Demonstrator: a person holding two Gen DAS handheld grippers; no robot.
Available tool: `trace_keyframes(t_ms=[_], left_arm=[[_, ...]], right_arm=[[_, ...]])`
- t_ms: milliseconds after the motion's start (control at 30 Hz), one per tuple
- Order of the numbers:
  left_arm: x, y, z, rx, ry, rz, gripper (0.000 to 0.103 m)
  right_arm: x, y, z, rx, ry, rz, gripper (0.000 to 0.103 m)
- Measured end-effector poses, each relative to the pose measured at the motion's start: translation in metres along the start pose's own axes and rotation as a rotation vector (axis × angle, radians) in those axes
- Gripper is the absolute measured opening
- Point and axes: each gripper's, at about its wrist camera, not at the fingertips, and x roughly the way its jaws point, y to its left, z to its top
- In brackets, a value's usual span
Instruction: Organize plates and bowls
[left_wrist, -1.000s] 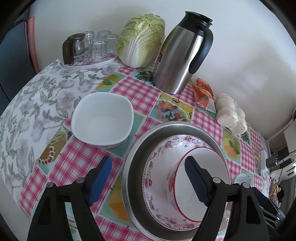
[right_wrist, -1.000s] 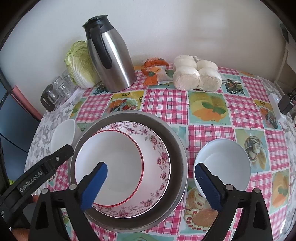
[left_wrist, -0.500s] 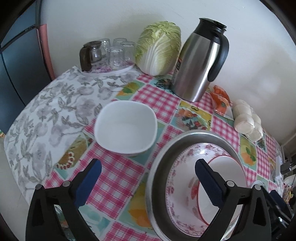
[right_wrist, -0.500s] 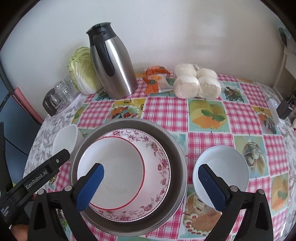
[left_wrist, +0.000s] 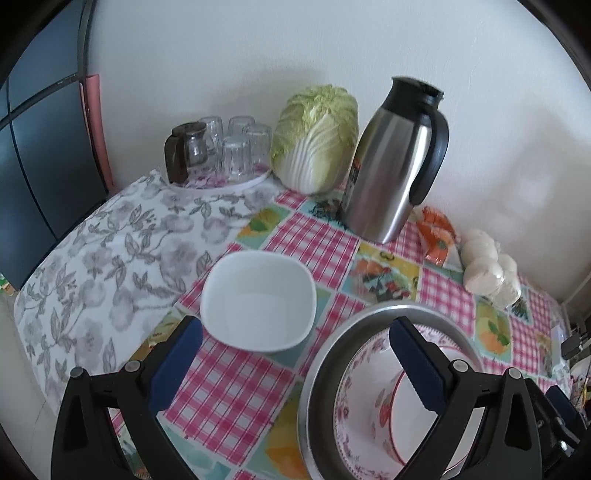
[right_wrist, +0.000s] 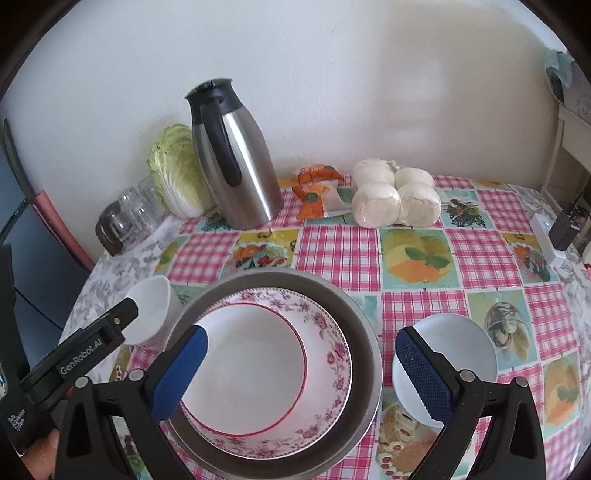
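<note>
Widened: left hand-held gripper (left_wrist: 295, 363) jaws, empty | right hand-held gripper (right_wrist: 301, 363) open, empty | label "GenRobot.AI"

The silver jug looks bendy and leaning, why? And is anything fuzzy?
Left wrist view: the fisheye lens tilts the silver jug and curves the table's edge; the jug's lid looks slightly smeared. Right wrist view: the jug leans the other way, sharp, with dark rounded corners.

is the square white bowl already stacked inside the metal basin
No, the square white bowl sits on the tablecloth beside the metal basin, apart from it.
</note>
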Motion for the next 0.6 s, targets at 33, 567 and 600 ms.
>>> trace_keyframes(t_ms=[33, 567, 600], left_arm=[[0.0, 0.001, 0.001, -0.009, -0.007, -0.005, 0.101], [0.012, 0.031, 0.012, -0.075, -0.015, -0.038, 0.101], [0.012, 0.033, 0.013, -0.073, -0.021, -0.046, 0.101]], right_arm=[[-0.002, 0.002, 0.0, -0.006, -0.015, -0.002, 0.103], [-0.005, 0.032, -0.008, -0.066, -0.086, -0.057, 0.103], [-0.005, 0.033, -0.008, -0.065, -0.085, -0.057, 0.103]])
